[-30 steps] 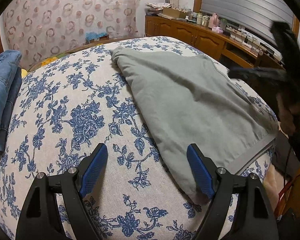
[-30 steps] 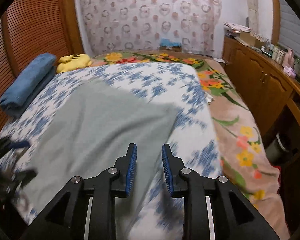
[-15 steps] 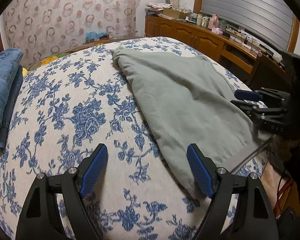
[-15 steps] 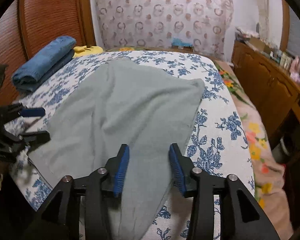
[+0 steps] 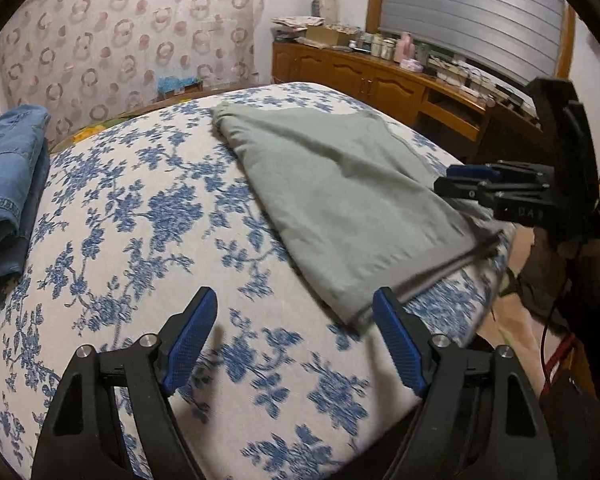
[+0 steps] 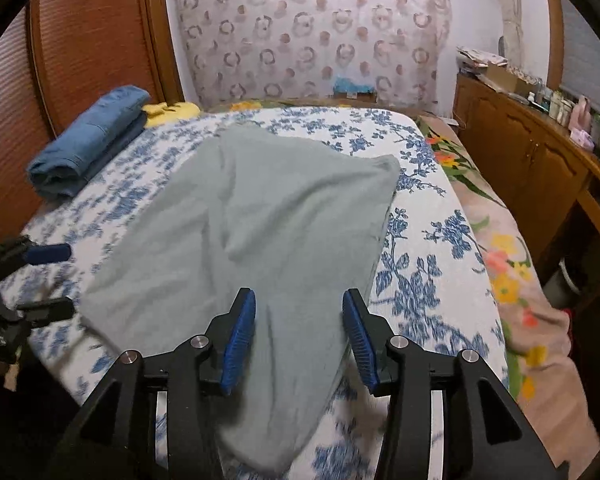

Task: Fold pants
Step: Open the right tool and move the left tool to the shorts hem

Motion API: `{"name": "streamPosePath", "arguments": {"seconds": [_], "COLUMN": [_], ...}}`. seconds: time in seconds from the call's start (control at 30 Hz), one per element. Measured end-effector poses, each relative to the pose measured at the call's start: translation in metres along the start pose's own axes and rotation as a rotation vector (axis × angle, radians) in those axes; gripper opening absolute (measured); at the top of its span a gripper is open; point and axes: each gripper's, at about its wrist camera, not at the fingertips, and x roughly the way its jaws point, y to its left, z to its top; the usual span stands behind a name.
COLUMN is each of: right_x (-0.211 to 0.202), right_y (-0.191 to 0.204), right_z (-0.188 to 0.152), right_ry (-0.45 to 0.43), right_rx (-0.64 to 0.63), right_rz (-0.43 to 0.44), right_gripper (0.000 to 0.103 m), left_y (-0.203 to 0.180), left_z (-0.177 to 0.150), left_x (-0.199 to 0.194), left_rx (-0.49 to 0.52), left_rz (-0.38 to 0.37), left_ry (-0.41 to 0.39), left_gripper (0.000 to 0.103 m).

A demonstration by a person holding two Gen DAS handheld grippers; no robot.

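Observation:
Grey pants [image 5: 340, 200] lie flat across a bed with a blue-flowered sheet [image 5: 140, 220]. My left gripper [image 5: 294, 312] hovers over the sheet at the pants' near corner. Its jaws are closing, and only the tip of that corner sits by the right finger, unpinched. In the left wrist view my right gripper [image 5: 446, 180] reaches in low over the pants' far edge. From the right wrist view the right gripper [image 6: 299, 304] stands open above the pants [image 6: 280, 208], pads off the cloth. My left gripper [image 6: 66, 278] shows at the left edge.
Folded blue jeans [image 5: 8, 176] are stacked along the bed's side by a wooden slatted panel [image 6: 92, 40]. A yellow item [image 6: 172, 110] lies beside them. A wooden cabinet [image 6: 520, 152] with clutter runs along the other side, past an orange-flowered blanket [image 6: 512, 280].
My right gripper's jaws have spread and it has come in over the pants' edge. My left gripper has shifted, so the pants' corner now lies at its right finger.

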Motion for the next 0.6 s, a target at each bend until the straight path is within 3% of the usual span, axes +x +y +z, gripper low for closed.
{"name": "streamPosePath", "arguments": {"seconds": [0.33,0.6], "right_x": [-0.026,-0.027], "right_y": [0.002,0.005], "right_z": [-0.018,-0.022], "right_ry": [-0.028,-0.032], "right_rx": [0.037,0.031], "right_rz": [0.011,0.013], "right_gripper": [0.048,0.048], "left_y": [-0.016,-0.024], "left_z": [-0.004,-0.005], "left_x": [0.006,0.009], "left_rx": [0.042,0.068], "left_rz": [-0.063,-0.1], "left_ry": [0.029,0.035], "left_gripper": [0.043,0.034]}}
